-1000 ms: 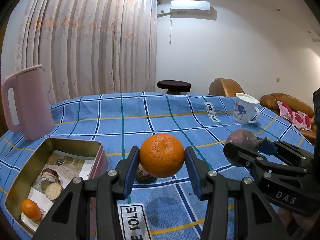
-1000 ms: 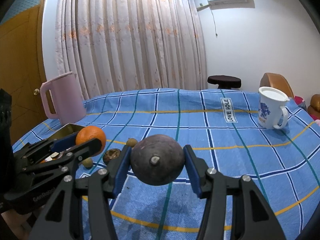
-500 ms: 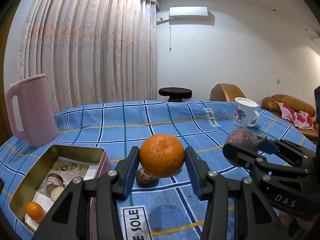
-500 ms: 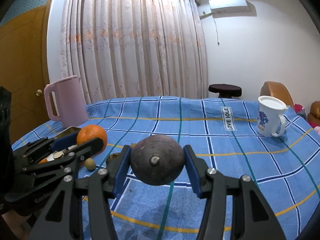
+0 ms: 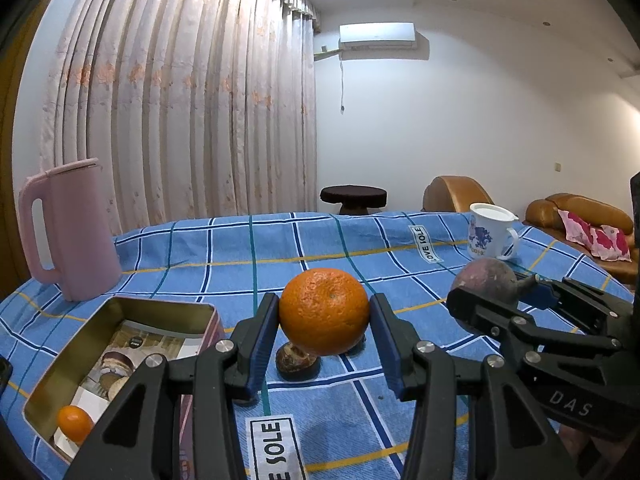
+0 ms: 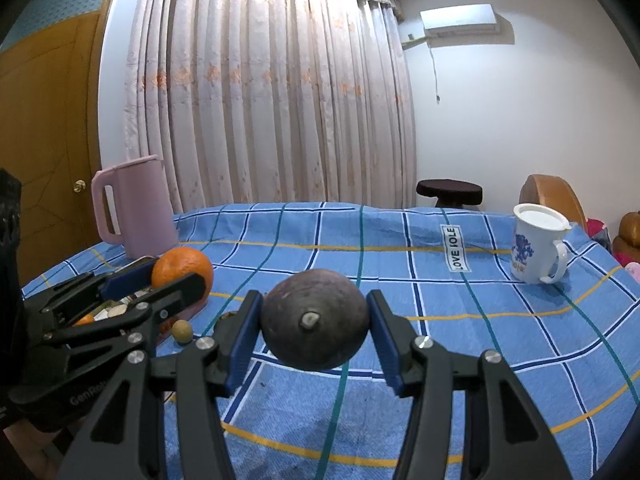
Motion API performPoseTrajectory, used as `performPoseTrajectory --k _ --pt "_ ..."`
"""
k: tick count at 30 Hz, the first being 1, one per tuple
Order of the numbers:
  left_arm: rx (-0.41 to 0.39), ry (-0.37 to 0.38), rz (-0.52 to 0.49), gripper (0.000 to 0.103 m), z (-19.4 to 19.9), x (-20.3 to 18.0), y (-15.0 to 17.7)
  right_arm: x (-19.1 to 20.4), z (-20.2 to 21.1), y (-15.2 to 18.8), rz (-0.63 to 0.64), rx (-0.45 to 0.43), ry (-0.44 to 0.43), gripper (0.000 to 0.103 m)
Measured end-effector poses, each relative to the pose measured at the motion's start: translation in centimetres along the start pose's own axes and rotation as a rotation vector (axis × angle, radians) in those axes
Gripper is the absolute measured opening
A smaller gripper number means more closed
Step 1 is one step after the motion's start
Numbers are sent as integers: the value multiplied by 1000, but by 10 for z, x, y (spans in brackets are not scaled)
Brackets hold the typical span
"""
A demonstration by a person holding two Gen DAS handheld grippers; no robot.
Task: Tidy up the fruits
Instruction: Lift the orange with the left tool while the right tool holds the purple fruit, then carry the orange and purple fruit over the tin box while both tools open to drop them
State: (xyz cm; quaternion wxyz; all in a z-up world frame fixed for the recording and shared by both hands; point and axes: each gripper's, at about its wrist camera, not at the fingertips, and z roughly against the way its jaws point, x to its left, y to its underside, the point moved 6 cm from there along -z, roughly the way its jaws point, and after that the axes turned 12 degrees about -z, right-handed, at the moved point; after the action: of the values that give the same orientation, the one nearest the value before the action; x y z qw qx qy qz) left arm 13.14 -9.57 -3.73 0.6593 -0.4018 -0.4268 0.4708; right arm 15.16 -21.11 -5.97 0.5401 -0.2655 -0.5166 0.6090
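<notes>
My left gripper [image 5: 324,322] is shut on an orange [image 5: 324,311], held above the blue checked tablecloth; the orange also shows in the right wrist view [image 6: 182,267]. My right gripper [image 6: 314,326] is shut on a dark purple round fruit [image 6: 315,318], also seen at the right of the left wrist view [image 5: 484,280]. An open gold tin [image 5: 64,364] at lower left holds a small orange [image 5: 74,424] and a brown fruit. A brown fruit [image 5: 296,360] lies on the cloth under the held orange. A small yellowish fruit [image 6: 182,330] lies beside the tin.
A pink jug [image 5: 68,228] stands at the back left behind the tin. A white mug with a blue print [image 5: 490,232] stands at the back right. Curtains, a dark stool and brown sofas lie beyond the table's far edge.
Both grippers have risen and tilted up a little with their fruits still held; the table sits lower in both views. The fruits on the cloth have not moved.
</notes>
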Motion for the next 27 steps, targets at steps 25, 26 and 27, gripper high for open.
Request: performPoseTrajectory --k 25,26,27 --pt "22 -36 63 48 8 23 5 4 4 -1 8 -12 -31 56" --pt "28 -39 66 48 9 27 6 7 2 -1 8 -4 -36 56" --pt "35 -44 76 48 12 33 7 10 0 -3 4 6 -47 56"
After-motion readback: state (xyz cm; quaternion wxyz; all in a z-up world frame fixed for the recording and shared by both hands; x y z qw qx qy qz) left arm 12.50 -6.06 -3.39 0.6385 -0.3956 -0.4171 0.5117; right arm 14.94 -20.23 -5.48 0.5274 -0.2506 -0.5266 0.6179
